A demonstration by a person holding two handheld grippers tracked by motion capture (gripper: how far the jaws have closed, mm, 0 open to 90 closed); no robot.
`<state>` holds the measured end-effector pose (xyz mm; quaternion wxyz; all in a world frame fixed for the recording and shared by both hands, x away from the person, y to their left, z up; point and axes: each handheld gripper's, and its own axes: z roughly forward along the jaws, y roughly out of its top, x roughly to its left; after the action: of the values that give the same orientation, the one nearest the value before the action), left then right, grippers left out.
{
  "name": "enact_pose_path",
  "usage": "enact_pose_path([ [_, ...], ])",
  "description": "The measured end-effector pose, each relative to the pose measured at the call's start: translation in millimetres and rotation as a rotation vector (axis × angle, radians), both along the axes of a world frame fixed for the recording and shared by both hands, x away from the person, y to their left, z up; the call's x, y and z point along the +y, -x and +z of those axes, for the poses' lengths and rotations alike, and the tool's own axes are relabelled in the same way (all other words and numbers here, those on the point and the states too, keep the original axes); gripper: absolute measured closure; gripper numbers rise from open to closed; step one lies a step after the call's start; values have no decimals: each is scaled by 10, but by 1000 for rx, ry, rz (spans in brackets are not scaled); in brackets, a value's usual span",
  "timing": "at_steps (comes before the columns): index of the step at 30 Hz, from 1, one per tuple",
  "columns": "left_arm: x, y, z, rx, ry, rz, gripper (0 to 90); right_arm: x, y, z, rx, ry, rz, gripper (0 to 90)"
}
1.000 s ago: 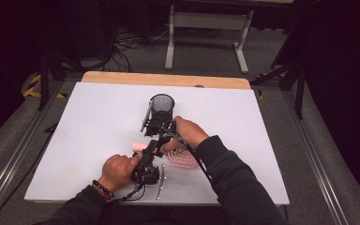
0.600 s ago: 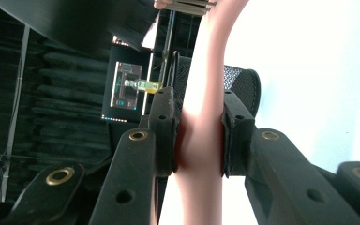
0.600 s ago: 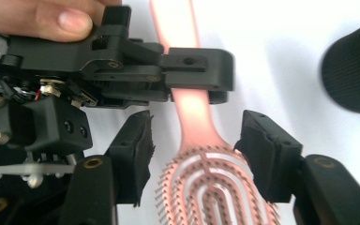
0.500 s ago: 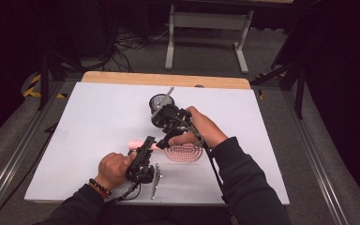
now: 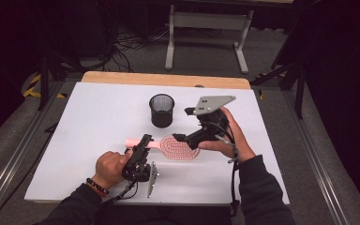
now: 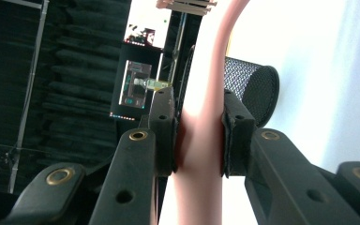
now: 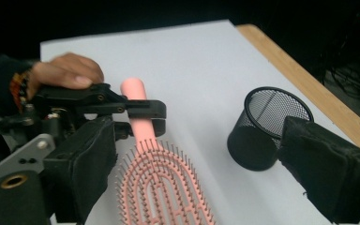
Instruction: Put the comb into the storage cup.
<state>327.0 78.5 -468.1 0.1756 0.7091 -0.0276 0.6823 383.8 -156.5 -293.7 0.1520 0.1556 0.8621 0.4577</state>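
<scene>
A pink hairbrush (image 5: 178,147) lies bristles-up on the white table (image 5: 89,126), its handle pointing left. My left gripper (image 5: 142,146) is shut on the handle (image 6: 199,140), with both pads pressed against it. A black mesh cup (image 5: 161,110) stands upright just beyond the brush. My right gripper (image 5: 185,125) hovers right of the cup, above the brush head (image 7: 164,192). Its jaws have just been opening and stand wide with nothing between them. In the right gripper view, my right gripper (image 7: 199,140) looks along the brush toward the left gripper (image 7: 140,110) and the cup (image 7: 267,126).
A wooden strip (image 5: 168,79) runs along the table's far edge. Bare white surface lies to the left and right of the brush. Beyond the table are dark floor, cables and a metal stand (image 5: 206,21).
My right gripper has pulled away from the mesh cup, moved right and up, and opened its jaws. The left gripper has stayed shut on the brush handle.
</scene>
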Motion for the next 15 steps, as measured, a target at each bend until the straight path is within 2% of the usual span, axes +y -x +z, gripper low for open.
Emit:
enact_pose_path([
  [1,0,-2,4,3,-3,2,715,-36,20,-28,-5,-14,2,108],
  [3,6,-1,5,2,3,-2,715,-139,94,-120,-52,-49,-13,101],
  [4,8,-3,8,4,7,-5,715,-183,120,-163,-50,-76,-11,94],
  [5,8,-3,8,4,7,-5,716,-183,120,-163,-50,-76,-11,94],
  [6,8,-7,14,-2,0,-2,716,-214,138,-199,-45,-96,-8,94],
  [7,17,-6,15,1,9,1,716,-289,216,-322,-71,-130,-13,90],
  [8,19,-7,14,-3,9,3,715,-315,243,-378,-70,-148,-10,86],
  [10,22,-9,14,-6,9,3,716,-329,261,-418,-71,-156,-10,82],
  [11,28,-15,17,-4,14,2,715,-376,302,-526,-88,-174,-12,82],
  [14,47,-10,25,2,26,0,716,-450,333,-648,-84,-238,-12,74],
  [15,47,-10,25,2,26,0,716,-450,333,-648,-84,-238,-12,74],
])
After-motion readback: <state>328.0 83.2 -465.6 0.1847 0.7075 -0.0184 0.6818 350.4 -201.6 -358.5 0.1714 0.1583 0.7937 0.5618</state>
